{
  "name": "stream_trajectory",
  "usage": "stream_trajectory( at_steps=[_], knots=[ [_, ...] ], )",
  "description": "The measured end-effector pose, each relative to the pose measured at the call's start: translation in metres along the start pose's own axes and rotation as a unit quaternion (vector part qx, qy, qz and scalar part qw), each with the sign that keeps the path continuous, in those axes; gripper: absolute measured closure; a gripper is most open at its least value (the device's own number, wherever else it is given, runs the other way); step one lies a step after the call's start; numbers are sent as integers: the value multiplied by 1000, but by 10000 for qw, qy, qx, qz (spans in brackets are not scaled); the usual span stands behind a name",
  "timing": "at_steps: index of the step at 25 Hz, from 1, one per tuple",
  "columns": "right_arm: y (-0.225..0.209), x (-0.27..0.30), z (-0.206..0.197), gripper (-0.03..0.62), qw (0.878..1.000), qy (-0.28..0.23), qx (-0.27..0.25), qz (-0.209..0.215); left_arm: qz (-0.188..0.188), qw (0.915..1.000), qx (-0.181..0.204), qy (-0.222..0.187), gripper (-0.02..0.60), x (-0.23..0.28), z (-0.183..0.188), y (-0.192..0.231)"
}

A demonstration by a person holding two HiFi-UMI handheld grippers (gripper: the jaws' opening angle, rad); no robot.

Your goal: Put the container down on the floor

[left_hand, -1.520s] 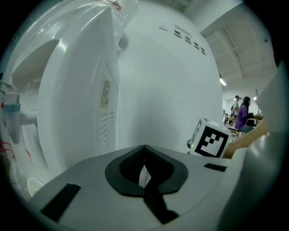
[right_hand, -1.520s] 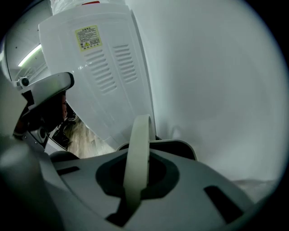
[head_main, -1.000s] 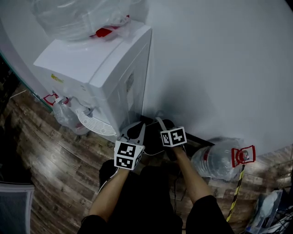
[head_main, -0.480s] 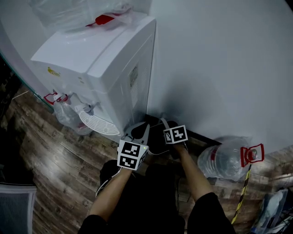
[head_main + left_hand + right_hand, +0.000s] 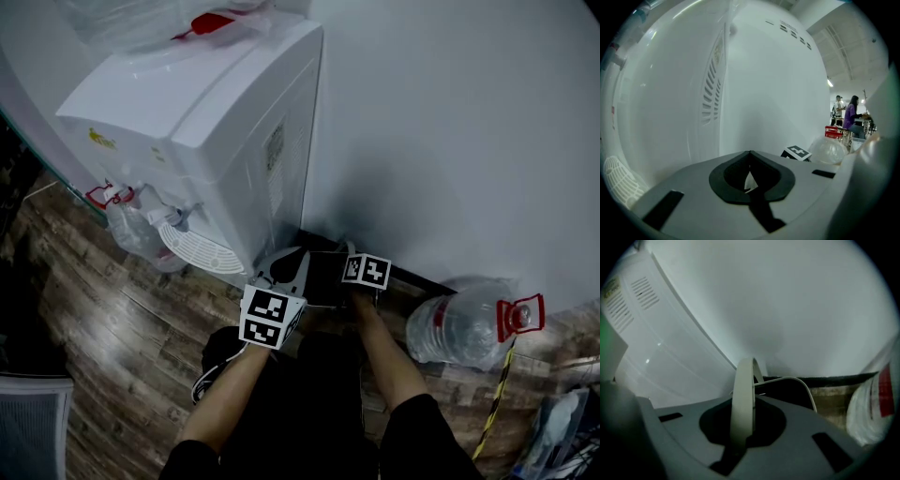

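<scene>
Container [image 5: 323, 281], a dark box-like thing, is low at the foot of the white wall [image 5: 450, 141], just right of the white water dispenser [image 5: 216, 122] and between the two tools. Whether its bottom already touches the wooden floor [image 5: 112, 328] I cannot tell, because the tools and the person's forearms cover its near side. The right tool [image 5: 743, 404] is clenched on the container's pale curved handle [image 5: 742, 376]. This band rises out from between the jaws and bends over toward the far wall. Beside it a thin white cord [image 5: 801, 383] runs to the right, in front of the black baseboard [image 5: 829, 380]. The left tool [image 5: 750, 154] is on the left side of the container, close to the side panel of the dispenser. Its jaws are pressed together at the tips. A small pale sliver shows in the gap behind the tips, and I cannot tell what it is. On the floor to the right, well apart from the container, a clear water bottle [image 5: 459, 323] lies on its side against the wall, with a red cap [image 5: 518, 314] at its right end. A second clear bottle [image 5: 131, 234] stands under the taps of the dispenser, on the left.
</scene>
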State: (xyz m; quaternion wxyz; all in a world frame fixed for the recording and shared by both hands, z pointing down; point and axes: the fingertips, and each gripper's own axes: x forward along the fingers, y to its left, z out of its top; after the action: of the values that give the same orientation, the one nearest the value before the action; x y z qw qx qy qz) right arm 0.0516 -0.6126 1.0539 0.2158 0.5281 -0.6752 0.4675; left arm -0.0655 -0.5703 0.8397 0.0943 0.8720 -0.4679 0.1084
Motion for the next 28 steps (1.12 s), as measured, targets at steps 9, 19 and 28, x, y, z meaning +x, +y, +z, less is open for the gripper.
stream_trajectory(
  at_steps=[9, 19, 28],
  knots=[
    [-10, -2, 4, 577, 9951, -312, 939, 68, -36, 10000, 32, -50, 568, 0, 4, -7],
    [-52, -8, -8, 577, 9968, -223, -213, -741, -80, 9994, 333, -99, 568, -5, 6, -19],
    [-137, -5, -31, 579, 9760, 133, -940, -1960, -333, 9975, 580, -222, 568, -18, 13, -40]
  ],
)
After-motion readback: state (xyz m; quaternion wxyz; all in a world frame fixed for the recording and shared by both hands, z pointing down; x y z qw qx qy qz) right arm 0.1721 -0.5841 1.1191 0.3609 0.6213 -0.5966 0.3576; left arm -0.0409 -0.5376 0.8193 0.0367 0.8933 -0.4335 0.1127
